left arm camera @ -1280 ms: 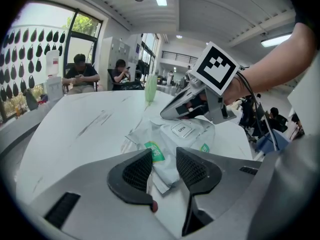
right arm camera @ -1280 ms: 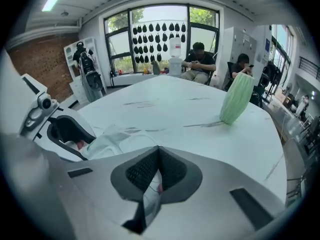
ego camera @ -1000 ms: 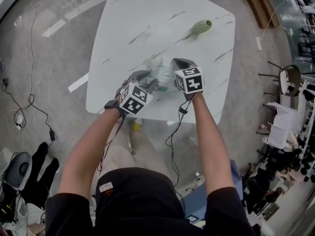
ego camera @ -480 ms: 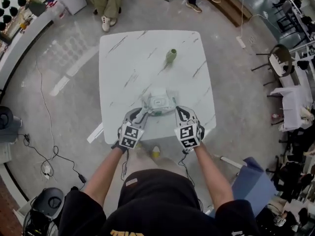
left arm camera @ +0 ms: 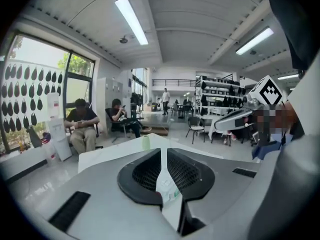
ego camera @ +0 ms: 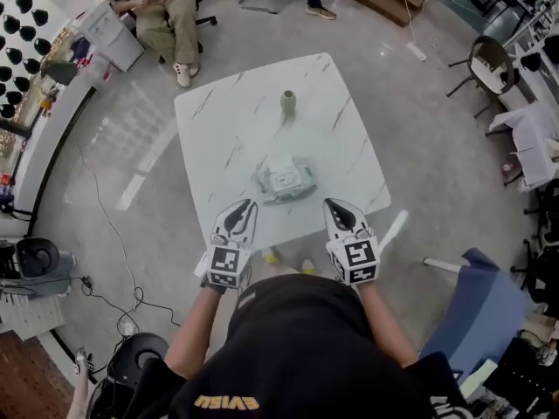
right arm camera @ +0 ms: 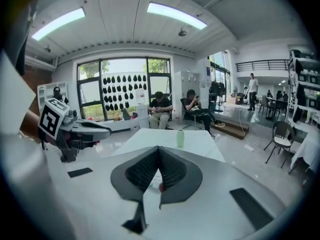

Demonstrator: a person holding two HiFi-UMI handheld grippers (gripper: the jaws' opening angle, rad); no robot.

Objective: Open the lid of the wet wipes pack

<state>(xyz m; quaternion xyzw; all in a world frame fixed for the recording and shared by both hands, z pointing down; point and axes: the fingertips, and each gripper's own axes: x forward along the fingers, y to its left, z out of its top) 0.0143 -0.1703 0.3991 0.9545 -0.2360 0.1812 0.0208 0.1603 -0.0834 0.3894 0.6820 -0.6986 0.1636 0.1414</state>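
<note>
The wet wipes pack [ego camera: 284, 182], white with a green-edged lid, lies on the white marble table [ego camera: 227, 129] toward its near edge. Neither gripper touches it. Both are held up in front of the person, over the table's near edge and short of the pack. My left gripper [ego camera: 246, 206] has just been closing its jaws; the tips meet with nothing between them [left arm camera: 161, 151]. My right gripper [ego camera: 332, 204] is shut and empty too [right arm camera: 159, 148]. In the left gripper view a strip of the pack [left arm camera: 167, 186] shows far below through the slit between the jaws.
A small green vase [ego camera: 287, 103] stands at the table's far side. People sit on chairs [ego camera: 170, 16] beyond the table. More chairs [ego camera: 489, 59] stand at the right, a blue seat [ego camera: 476, 312] at the near right, and cables [ego camera: 113, 225] lie on the floor at the left.
Both grippers have left the pack, risen and drawn back toward the person. The left jaws have narrowed. The pack stays on the table.
</note>
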